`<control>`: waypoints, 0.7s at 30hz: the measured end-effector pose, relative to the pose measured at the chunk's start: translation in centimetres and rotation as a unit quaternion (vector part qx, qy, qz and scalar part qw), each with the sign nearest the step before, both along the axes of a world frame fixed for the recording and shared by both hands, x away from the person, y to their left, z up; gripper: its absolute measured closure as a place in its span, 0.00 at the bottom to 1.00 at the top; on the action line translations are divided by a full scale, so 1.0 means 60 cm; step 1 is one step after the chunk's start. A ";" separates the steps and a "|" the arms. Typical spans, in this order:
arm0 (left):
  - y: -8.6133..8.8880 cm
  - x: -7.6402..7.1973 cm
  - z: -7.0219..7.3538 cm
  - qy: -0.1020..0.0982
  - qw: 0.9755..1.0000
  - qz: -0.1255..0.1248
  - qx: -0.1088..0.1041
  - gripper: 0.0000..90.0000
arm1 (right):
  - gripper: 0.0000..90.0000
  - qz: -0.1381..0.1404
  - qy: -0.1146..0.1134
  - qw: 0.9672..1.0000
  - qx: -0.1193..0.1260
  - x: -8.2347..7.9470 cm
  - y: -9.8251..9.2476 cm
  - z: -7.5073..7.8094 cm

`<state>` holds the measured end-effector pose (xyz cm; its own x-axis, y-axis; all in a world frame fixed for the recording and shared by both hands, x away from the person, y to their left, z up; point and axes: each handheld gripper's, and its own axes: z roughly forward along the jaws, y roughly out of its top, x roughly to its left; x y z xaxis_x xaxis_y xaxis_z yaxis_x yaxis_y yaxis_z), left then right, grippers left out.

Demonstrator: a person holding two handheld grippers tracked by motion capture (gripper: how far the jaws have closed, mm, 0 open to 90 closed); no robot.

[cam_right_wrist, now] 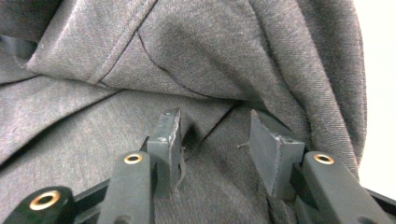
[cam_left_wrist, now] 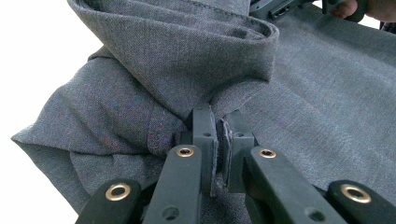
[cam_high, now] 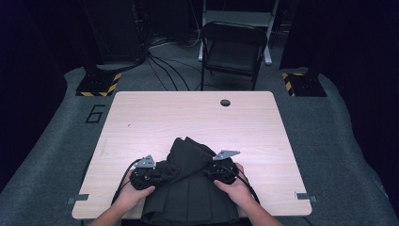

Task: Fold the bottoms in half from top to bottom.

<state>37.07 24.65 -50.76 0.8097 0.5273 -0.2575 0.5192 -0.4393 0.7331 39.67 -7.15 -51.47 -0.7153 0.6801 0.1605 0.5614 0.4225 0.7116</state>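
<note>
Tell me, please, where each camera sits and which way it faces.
High view: above the person's side, facing forward and down on the table; both forearms, left claw, right claw.
Left gripper view: on the left claw, its jaws closed on a fold of the grey garment.
Right gripper view: on the right claw, jaws apart over the cloth.
All views share the garment.
</note>
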 end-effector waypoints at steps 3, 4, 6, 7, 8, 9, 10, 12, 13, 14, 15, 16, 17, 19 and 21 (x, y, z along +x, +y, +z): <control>0.003 0.001 -0.003 0.005 1.000 0.003 -0.008 0.95 | 0.56 0.009 0.016 1.000 0.000 0.003 -0.005 0.009; 0.003 0.001 -0.004 0.004 1.000 0.003 -0.009 0.95 | 0.55 0.008 0.026 1.000 -0.003 0.001 -0.007 0.016; 0.001 -0.001 -0.005 0.002 1.000 0.007 -0.011 0.95 | 0.55 0.015 0.021 1.000 -0.003 0.001 -0.010 0.026; 0.001 -0.002 -0.005 0.000 1.000 0.007 -0.009 0.95 | 0.55 0.018 0.017 1.000 0.000 0.000 -0.013 0.036; 0.001 -0.002 -0.004 -0.001 1.000 0.009 -0.008 0.95 | 0.55 0.019 0.013 1.000 0.007 0.000 -0.014 0.042; 0.000 -0.003 -0.005 -0.002 1.000 0.012 -0.010 0.95 | 0.55 0.019 0.010 1.000 0.010 0.001 -0.015 0.051; -0.001 -0.004 -0.005 -0.004 1.000 0.015 -0.010 0.95 | 0.55 0.022 0.007 1.000 0.014 0.002 -0.016 0.059; -0.001 -0.004 -0.005 -0.004 1.000 0.012 -0.008 0.95 | 0.53 0.021 0.002 1.000 0.021 0.005 -0.017 0.075; -0.001 -0.005 -0.005 -0.007 1.000 0.014 -0.008 0.95 | 0.52 0.020 -0.004 0.999 0.027 0.008 -0.017 0.081; -0.001 -0.005 -0.005 -0.008 1.000 0.013 -0.008 0.95 | 0.50 0.019 -0.004 0.999 0.030 0.011 -0.016 0.087; -0.002 -0.006 -0.005 -0.009 1.000 0.016 -0.009 0.95 | 0.48 0.020 -0.005 0.999 0.032 0.015 -0.014 0.091; -0.002 -0.007 -0.005 -0.009 1.000 0.015 -0.009 0.95 | 0.46 0.022 -0.007 0.999 0.035 0.019 -0.011 0.096; -0.002 -0.007 -0.005 -0.010 1.000 0.015 -0.007 0.95 | 0.45 0.022 -0.007 0.999 0.038 0.021 -0.008 0.099; -0.001 -0.007 -0.006 -0.009 1.000 0.014 -0.009 0.95 | 0.41 0.027 -0.009 0.999 0.036 0.027 0.000 0.106; -0.001 -0.007 -0.006 -0.009 1.000 0.014 -0.010 0.95 | 0.37 0.034 -0.018 0.999 0.034 0.034 0.012 0.111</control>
